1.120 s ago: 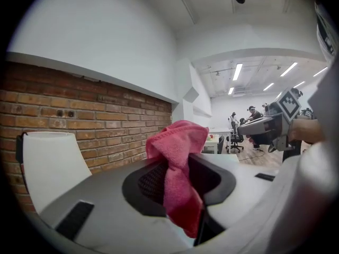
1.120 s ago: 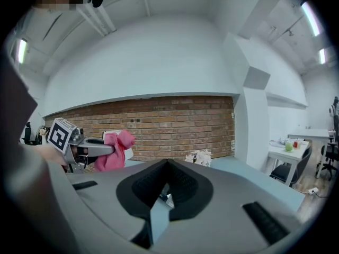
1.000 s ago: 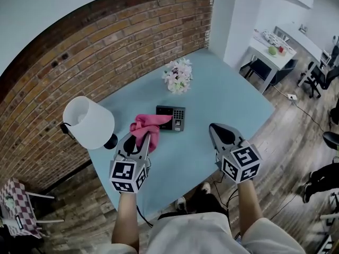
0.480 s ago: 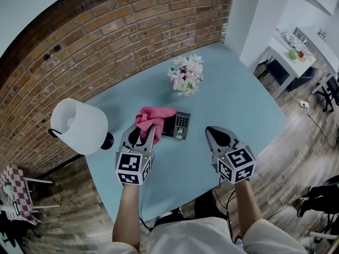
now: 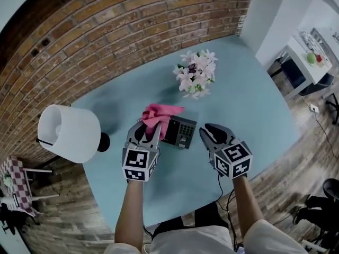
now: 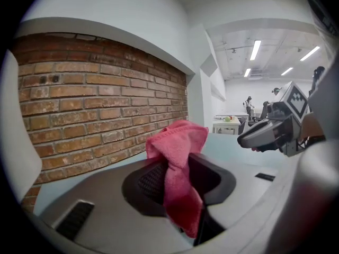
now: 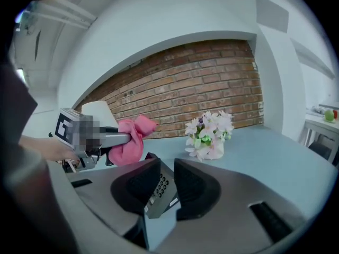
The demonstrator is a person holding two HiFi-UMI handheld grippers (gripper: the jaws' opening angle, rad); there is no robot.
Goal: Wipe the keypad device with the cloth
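Note:
A dark keypad device (image 5: 181,132) lies flat on the pale blue table (image 5: 249,105). My left gripper (image 5: 148,129) is shut on a pink cloth (image 5: 159,115), which bunches out past its jaws over the device's left end. In the left gripper view the cloth (image 6: 177,144) hangs pinched between the pads. My right gripper (image 5: 208,131) hovers just right of the device, and its jaws are opening. In the right gripper view the keypad (image 7: 157,188) shows through the gap of my right gripper (image 7: 167,180), with neither pad touching it.
A small pot of white and pink flowers (image 5: 196,73) stands behind the device. A white lamp (image 5: 68,132) sits at the table's left edge. A brick wall (image 5: 106,30) runs along the far side. White tables and chairs (image 5: 310,57) stand far right.
Both grippers have moved forward to the keypad. The cloth now lies over the device's left end, and the right gripper's jaws have parted beside it.

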